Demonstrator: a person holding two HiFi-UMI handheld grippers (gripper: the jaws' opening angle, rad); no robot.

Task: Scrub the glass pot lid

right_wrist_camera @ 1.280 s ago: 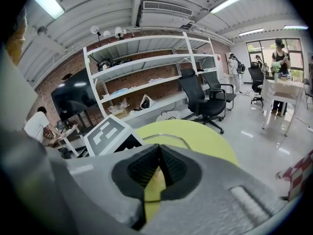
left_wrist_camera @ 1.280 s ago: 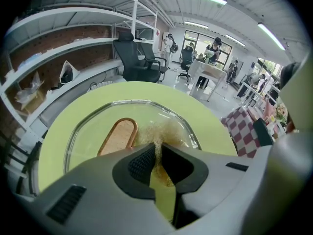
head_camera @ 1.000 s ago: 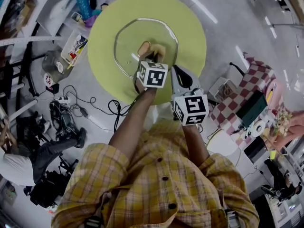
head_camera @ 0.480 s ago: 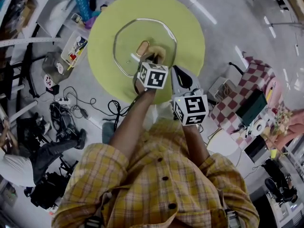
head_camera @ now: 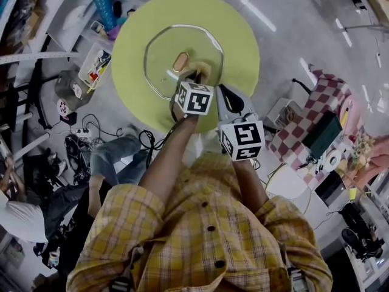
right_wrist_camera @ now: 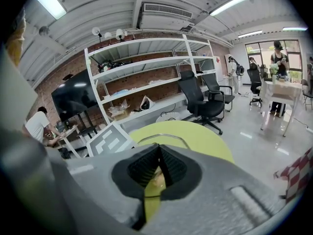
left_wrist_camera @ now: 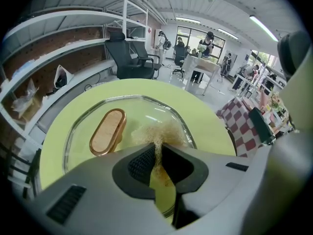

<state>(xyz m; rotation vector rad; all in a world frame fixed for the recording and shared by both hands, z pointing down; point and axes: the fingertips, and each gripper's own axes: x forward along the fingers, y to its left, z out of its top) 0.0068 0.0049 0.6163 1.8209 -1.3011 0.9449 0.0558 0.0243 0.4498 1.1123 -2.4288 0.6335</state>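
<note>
Tan scrubber [left_wrist_camera: 160, 132] in left tool [left_wrist_camera: 157, 151], on lid [left_wrist_camera: 141, 110]

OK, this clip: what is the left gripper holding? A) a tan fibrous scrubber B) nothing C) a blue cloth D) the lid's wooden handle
A: the left gripper has its jaws pinched on a tan fibrous scrubber over the glass lid; the wooden handle sits apart.

Open lab-style office here. White shelving [right_wrist_camera: 146, 64] lines a brick wall [right_wrist_camera: 51, 84], with black office chairs [right_wrist_camera: 200, 99] nearby. Cables [head_camera: 148, 139] sprawl on the floor [head_camera: 304, 29].
</note>
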